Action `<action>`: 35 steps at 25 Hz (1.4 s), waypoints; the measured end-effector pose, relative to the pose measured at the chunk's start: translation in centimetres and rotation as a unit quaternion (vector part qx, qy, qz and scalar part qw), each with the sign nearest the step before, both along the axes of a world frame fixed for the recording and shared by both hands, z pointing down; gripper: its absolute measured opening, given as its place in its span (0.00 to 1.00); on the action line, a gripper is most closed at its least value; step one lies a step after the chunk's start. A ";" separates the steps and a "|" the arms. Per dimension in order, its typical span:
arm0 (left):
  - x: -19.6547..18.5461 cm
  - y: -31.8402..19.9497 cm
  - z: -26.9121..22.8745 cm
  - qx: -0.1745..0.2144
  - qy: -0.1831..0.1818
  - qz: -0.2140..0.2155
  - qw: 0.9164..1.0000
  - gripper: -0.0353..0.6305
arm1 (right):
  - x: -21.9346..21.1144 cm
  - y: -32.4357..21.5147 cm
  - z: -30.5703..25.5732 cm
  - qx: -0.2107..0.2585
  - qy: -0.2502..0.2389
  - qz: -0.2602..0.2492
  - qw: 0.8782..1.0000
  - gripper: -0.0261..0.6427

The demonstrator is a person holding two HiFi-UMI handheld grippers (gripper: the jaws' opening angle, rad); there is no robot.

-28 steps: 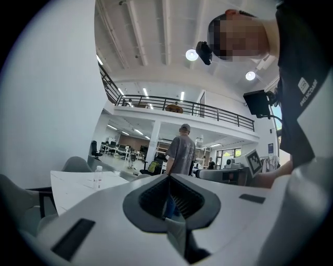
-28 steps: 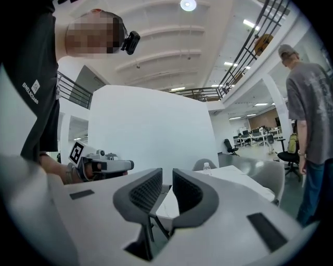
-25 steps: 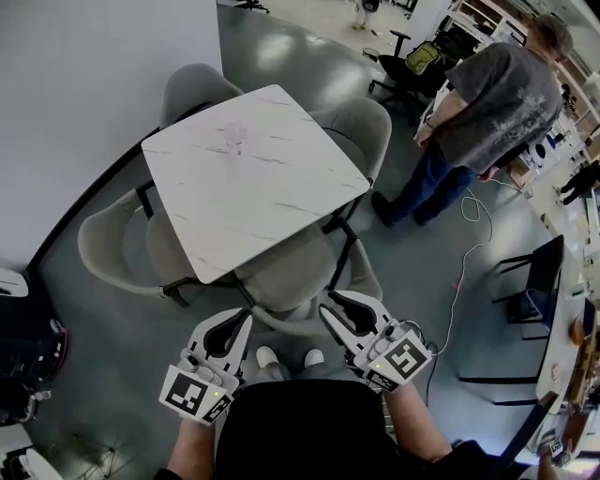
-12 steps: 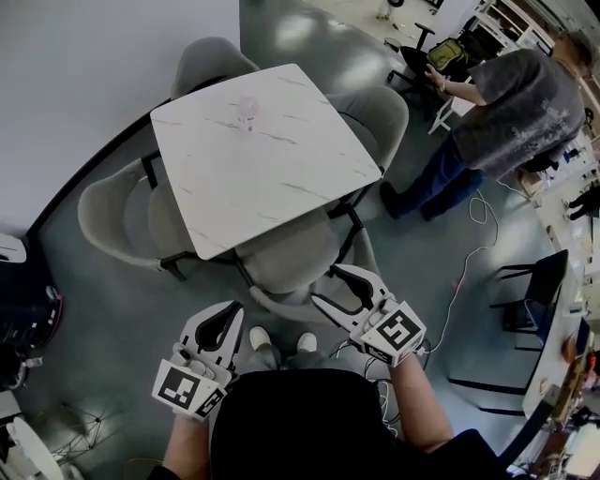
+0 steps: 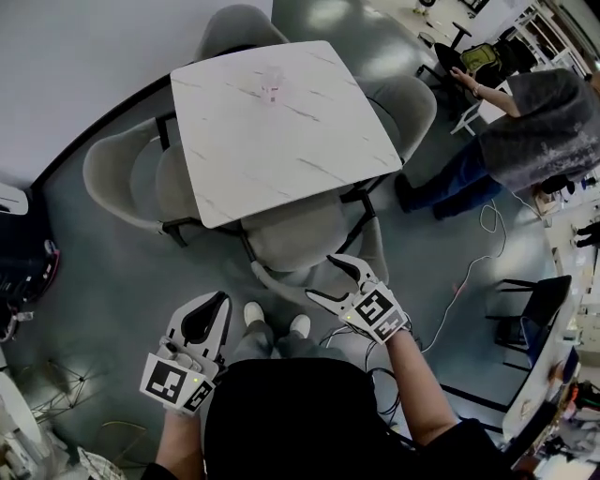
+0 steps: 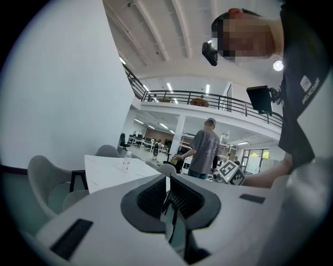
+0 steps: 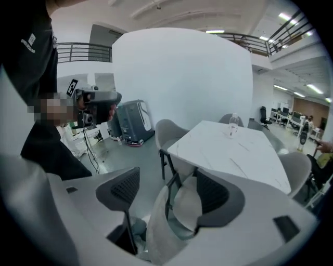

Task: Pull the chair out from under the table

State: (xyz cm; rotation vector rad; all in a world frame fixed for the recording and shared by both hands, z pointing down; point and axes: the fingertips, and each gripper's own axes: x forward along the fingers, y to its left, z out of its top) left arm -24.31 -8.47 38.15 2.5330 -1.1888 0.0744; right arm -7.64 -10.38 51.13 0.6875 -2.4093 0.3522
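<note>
A grey upholstered chair is tucked under the near edge of the white marble table. My right gripper reaches down to the chair's curved backrest. Its jaws are opening, and the backrest rim stands between them without being squeezed. My left gripper hangs lower left of the chair, apart from it, with its jaws shut on nothing. In the left gripper view, that gripper points level toward the table. The chair's legs are hidden under the table.
Three more grey chairs ring the table: left, far side, right. A clear bottle stands on the tabletop. A person stands at the right, near a white floor cable. A dark machine sits at the left.
My right gripper dropped onto the chair's backrest and its jaws spread apart. My left gripper sank down and to the left, still shut. The bystander moved farther right.
</note>
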 end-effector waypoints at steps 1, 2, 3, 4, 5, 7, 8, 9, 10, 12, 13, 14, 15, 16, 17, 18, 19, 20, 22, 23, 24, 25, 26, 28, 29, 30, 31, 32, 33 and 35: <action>-0.3 0.2 0.1 -0.002 -0.001 -0.007 1.000 0.06 | 0.0 0.2 1.0 -0.009 0.008 -0.010 1.000 0.53; -0.5 0.3 0.2 -0.005 -0.002 -0.013 1.000 0.06 | -0.1 0.4 2.2 -0.016 0.015 -0.022 1.000 0.54; -0.7 0.4 0.4 -0.007 -0.003 -0.020 1.000 0.06 | -0.1 0.7 3.3 -0.022 0.023 -0.034 0.999 0.55; -0.9 0.6 0.5 -0.010 -0.004 -0.025 1.000 0.06 | -0.2 0.9 4.3 -0.030 0.032 -0.046 0.998 0.55; -1.1 0.7 0.7 -0.012 -0.005 -0.030 0.999 0.06 | -0.3 1.3 5.3 -0.040 0.041 -0.056 0.997 0.56; -1.4 1.0 1.1 -0.016 -0.008 -0.037 0.999 0.06 | -0.4 2.2 7.2 -0.066 0.055 -0.074 0.994 0.56; -1.5 1.2 1.3 -0.018 -0.010 -0.040 0.999 0.06 | -0.5 2.6 8.0 -0.079 0.059 -0.080 0.992 0.57; -1.6 1.4 1.4 -0.020 -0.012 -0.043 0.999 0.06 | -0.5 3.0 8.8 -0.091 0.061 -0.086 0.990 0.57; -1.7 1.5 1.6 -0.021 -0.014 -0.046 0.999 0.06 | -0.5 3.4 9.5 -0.102 0.065 -0.092 0.988 0.58; -2.0 1.8 1.9 -0.025 -0.016 -0.054 0.998 0.06 | -0.3 4.1 11.1 -0.119 0.079 -0.105 0.984 0.58; -2.0 1.9 2.0 -0.027 -0.016 -0.058 0.998 0.06 | -0.2 4.5 11.9 -0.127 0.088 -0.112 0.982 0.58; -2.1 2.1 2.1 -0.029 -0.016 -0.061 0.998 0.06 | 0.1 5.0 12.8 -0.136 0.098 -0.119 0.979 0.58; -2.1 2.2 2.1 -0.030 -0.016 -0.064 0.997 0.06 | 0.3 5.6 13.7 -0.148 0.107 -0.124 0.975 0.58; -2.1 2.3 2.2 -0.031 -0.017 -0.066 0.997 0.06 | 0.6 6.2 14.6 -0.159 0.115 -0.129 0.972 0.58; -2.0 2.4 2.3 -0.032 -0.017 -0.068 0.997 0.06 | 0.8 6.7 15.4 -0.168 0.124 -0.133 0.969 0.58; -2.0 2.6 2.3 -0.034 -0.018 -0.069 0.997 0.06 | 1.0 7.1 16.3 -0.176 0.133 -0.137 0.966 0.58; -2.0 2.7 2.3 -0.035 -0.019 -0.071 0.997 0.06 | 1.2 7.5 17.1 -0.181 0.141 -0.140 0.963 0.58; -2.1 2.8 2.3 -0.036 -0.021 -0.072 0.997 0.06 | 1.4 7.7 18.0 -0.184 0.149 -0.143 0.961 0.58; -2.3 3.0 2.3 -0.038 -0.024 -0.076 0.996 0.06 | 1.7 8.1 19.4 -0.187 0.165 -0.148 0.957 0.58; -2.5 3.1 2.3 -0.039 -0.025 -0.079 0.996 0.06 | 1.9 8.2 19.8 -0.189 0.173 -0.151 0.955 0.58; -2.6 3.2 2.4 -0.041 -0.027 -0.081 0.995 0.06 | 2.0 8.3 20.2 -0.192 0.180 -0.154 0.952 0.58; -2.7 3.3 2.5 -0.043 -0.029 -0.083 0.995 0.06 | 2.1 8.4 20.5 -0.193 0.186 -0.157 0.951 0.58; -2.8 3.4 2.6 -0.045 -0.030 -0.085 0.995 0.06 | 2.1 8.4 20.7 -0.193 0.192 -0.159 0.949 0.58; -2.9 3.5 2.7 -0.047 -0.032 -0.087 0.995 0.06 | 2.1 8.3 21.2 -0.195 0.203 -0.161 0.946 0.58; -2.9 3.6 2.7 -0.048 -0.033 -0.088 0.994 0.06 | 2.1 8.3 21.5 -0.197 0.211 -0.164 0.943 0.58; -2.8 3.7 2.7 -0.049 -0.033 -0.089 0.994 0.06 | 2.1 8.5 21.8 -0.200 0.220 -0.169 0.940 0.58; -2.7 3.8 2.7 -0.049 -0.033 -0.089 0.994 0.06 | 2.2 8.7 22.2 -0.202 0.232 -0.175 0.935 0.58; -2.5 3.8 2.8 -0.050 -0.033 -0.088 0.994 0.06 | 2.3 8.9 22.5 -0.203 0.243 -0.182 0.931 0.58; -2.3 3.8 2.8 -0.050 -0.033 -0.087 0.994 0.06 | 2.3 9.1 22.9 -0.203 0.254 -0.187 0.927 0.58; -2.0 3.7 2.9 -0.051 -0.033 -0.085 0.995 0.06 | 2.6 9.2 23.7 -0.204 0.275 -0.190 0.920 0.58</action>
